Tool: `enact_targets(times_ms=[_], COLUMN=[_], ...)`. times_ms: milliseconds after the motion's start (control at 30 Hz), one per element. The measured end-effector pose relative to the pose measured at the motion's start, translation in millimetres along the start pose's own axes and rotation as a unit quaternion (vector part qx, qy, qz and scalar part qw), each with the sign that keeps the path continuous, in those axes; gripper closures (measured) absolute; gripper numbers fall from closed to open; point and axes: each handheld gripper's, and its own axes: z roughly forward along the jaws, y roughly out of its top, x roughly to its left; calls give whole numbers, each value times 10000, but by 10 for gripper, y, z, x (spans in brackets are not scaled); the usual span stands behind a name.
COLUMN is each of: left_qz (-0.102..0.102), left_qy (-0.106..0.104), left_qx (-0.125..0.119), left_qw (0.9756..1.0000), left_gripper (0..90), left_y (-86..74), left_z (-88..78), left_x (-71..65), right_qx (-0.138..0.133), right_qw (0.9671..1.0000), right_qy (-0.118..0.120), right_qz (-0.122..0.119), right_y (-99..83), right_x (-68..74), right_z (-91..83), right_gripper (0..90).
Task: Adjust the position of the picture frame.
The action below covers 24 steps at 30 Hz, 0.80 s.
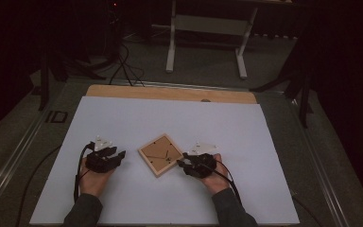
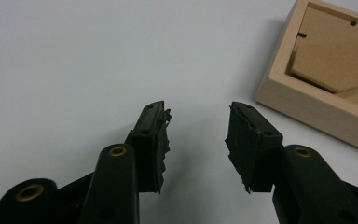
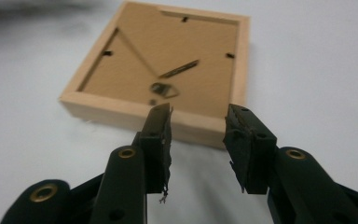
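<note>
Sitting face-down at centre of the white table sheet (image 1: 123, 123): the small square light-wood picture frame (image 1: 159, 154), brown backing board and stand up. Left gripper (image 1: 120, 155) at the frame's 9 o'clock, apart from it, jaws part-open on nothing. Right gripper (image 1: 181, 159) at 3 o'clock, just short of the frame's edge, jaws likewise part-open and empty. My read: neither gripper grips the frame; any lift, flip or backing work isn't done yet.

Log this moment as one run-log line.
frame: face down on table, untouched | left gripper: open, empty, beside frame | right gripper: open, empty, at frame edge
</note>
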Motion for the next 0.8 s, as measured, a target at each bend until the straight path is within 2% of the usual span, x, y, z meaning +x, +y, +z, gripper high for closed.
enact_targets(times_ms=[100,167,233,333,400,500,667,800], left_qz=[69,51,62,21,66,92,194,161], left_qy=[-21,-93,-129,-170,-170,-227,-268,-344], left_qx=[-61,-66,-30,-87,-70,-119,26,54], left_qw=[10000,9999,9999,9998,9998,9996,9994,9993], left_gripper=[592,670,697,704,734,768,891,895], left_y=[46,50,47,54,80,120,124,131], left_z=[32,82,129,162,182,221,290,307], left_x=[-20,-23,-25,-35,-44,-69,-108,-99], right_qx=[28,82,167,174,201,206,277,273], right_qw=[10000,9999,9998,9998,9998,9998,9996,9995], right_qy=[79,91,47,66,72,53,73,83], right_qz=[-16,-50,-68,-36,-11,-35,-61,-128], right_y=[-19,-65,-99,-111,-113,-116,-128,-118], right_x=[27,70,90,88,92,103,132,157], right_z=[-2,-10,-15,-8,8,29,92,111], right_gripper=[622,655,740,788,826,838,893,897])
